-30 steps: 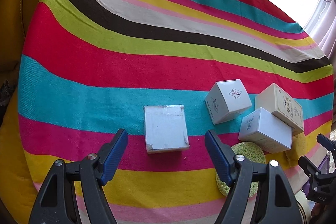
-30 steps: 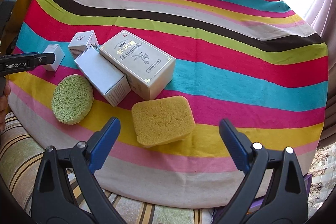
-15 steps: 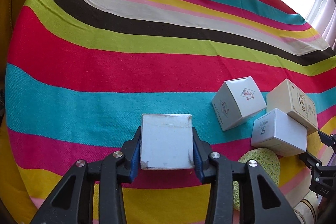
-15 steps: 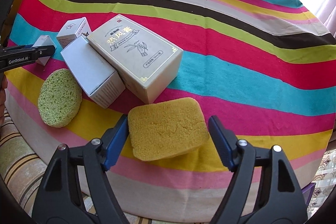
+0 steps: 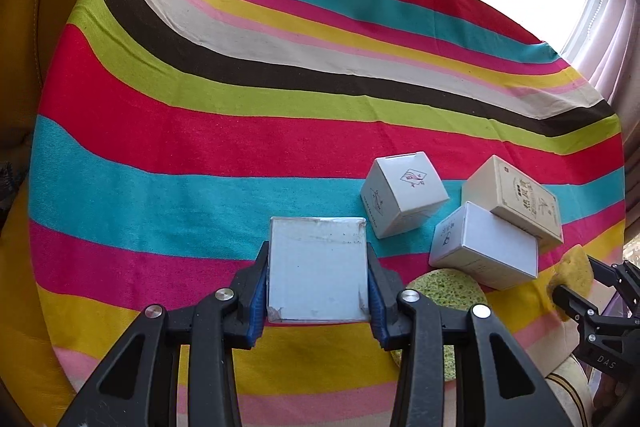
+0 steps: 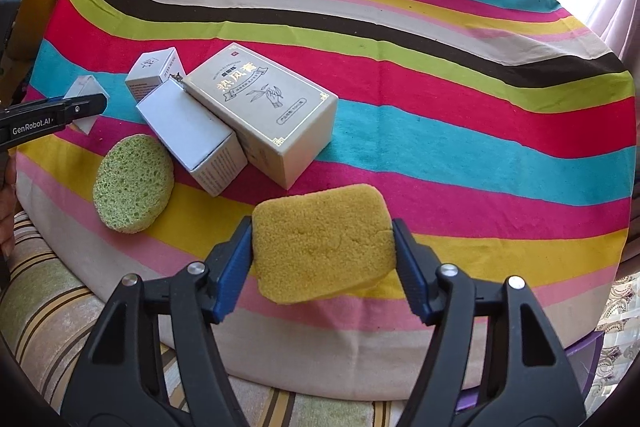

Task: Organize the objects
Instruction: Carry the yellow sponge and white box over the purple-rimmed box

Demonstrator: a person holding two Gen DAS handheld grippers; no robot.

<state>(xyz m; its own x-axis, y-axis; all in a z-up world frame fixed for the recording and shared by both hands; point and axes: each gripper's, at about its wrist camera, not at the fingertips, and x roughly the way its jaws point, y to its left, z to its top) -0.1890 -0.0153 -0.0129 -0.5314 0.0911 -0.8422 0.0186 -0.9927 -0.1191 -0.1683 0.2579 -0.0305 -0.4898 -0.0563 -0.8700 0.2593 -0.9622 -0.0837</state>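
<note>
- Left wrist view: the left hand-held gripper [image 5: 318, 277] pinches a plain white box [image 5: 317, 269] near the desk's [image 5: 200, 131] front.
- Right wrist view: the right hand-held gripper [image 6: 323, 255], jaws just closing, squeezes a yellow sponge [image 6: 322, 241] at the near edge.
- Far stripes lie open.

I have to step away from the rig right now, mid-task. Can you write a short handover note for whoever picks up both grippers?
Left gripper: jaws have just closed on the plain white square cardboard box.
Right gripper: jaws have just been closing on the yellow rectangular sponge, pads pressing its sides.
On the striped tablecloth: the round green sponge, the long white box, the beige printed carton and the small white cube box sit bunched together near the front edge.
Done: both grasps made. No sorted groups show yet.
Left: place both held items, then sort the cluster.
</note>
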